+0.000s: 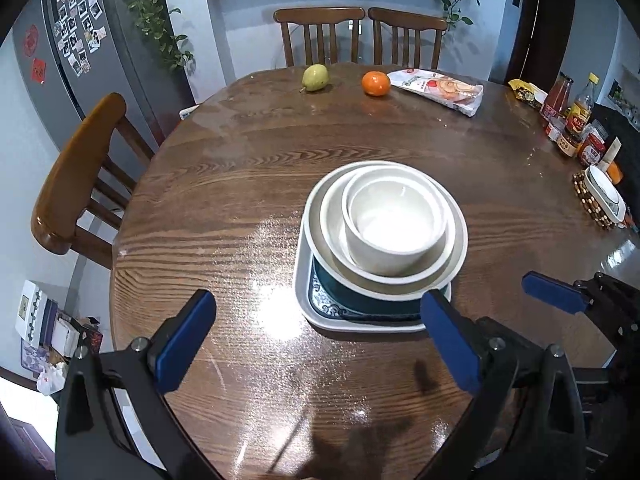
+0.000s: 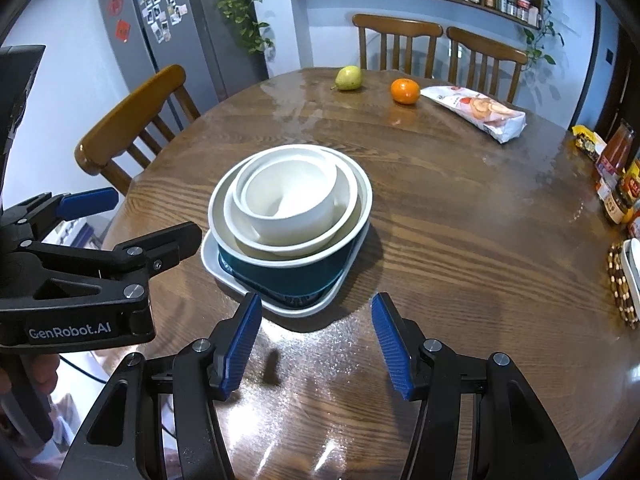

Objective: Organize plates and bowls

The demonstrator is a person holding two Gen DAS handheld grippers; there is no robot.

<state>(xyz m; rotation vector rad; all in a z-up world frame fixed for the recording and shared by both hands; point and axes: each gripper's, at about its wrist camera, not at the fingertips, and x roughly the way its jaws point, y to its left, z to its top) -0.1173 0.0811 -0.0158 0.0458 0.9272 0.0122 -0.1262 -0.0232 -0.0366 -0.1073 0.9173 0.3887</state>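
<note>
A stack of dishes is observed near the middle of the round wooden surface (image 1: 224, 208). A square white plate (image 2: 212, 264) lies at the bottom, with a dark teal bowl (image 2: 296, 276) seated on it. Nested within the teal bowl are a wide cream bowl (image 2: 348, 196) and a small white bowl (image 2: 292, 216), the latter uppermost. The left gripper (image 1: 316, 340) is held just short of the stack, its jaws spread wide and holding nothing; its right blue pad is seen against the plate's near corner, though contact cannot be confirmed. The right gripper (image 2: 316, 344) is positioned near the plate's front edge, jaws likewise parted and empty. At the far side of the surface, a pear (image 1: 315, 77), an orange (image 1: 376, 83) and a snack packet (image 1: 440, 90) are noted, well apart from the stack.
</note>
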